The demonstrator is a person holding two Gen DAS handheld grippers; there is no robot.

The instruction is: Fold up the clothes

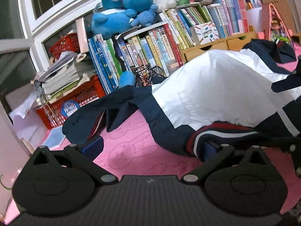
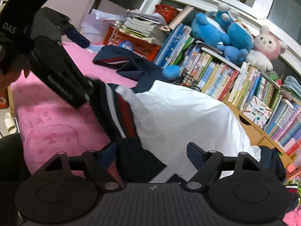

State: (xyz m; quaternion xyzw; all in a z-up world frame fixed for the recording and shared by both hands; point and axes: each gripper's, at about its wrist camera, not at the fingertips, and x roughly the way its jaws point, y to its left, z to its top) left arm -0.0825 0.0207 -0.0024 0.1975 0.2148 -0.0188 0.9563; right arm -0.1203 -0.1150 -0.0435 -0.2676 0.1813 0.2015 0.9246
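Note:
A navy and white jacket [image 1: 216,90] lies bunched on the pink mat [image 1: 135,150], one navy sleeve [image 1: 90,118] stretched out to the left. Its red, white and navy striped hem [image 1: 205,133] rests against the right finger of my left gripper [image 1: 150,148], which is open and has only mat between its fingers. In the right wrist view the jacket [image 2: 178,113] fills the middle. My right gripper [image 2: 152,154] is open, with a navy fold of the hem [image 2: 135,158] lying loose between its fingers. The left gripper [image 2: 86,64] reaches in from the upper left, by the striped hem [image 2: 120,109].
Rows of books [image 1: 156,43] and wooden drawers [image 1: 207,49] stand behind the jacket. Blue and pink plush toys [image 1: 128,5] sit on top. A red crate [image 1: 79,101] holding stacked papers is at the left, and a small model bicycle [image 1: 148,73] stands by the books.

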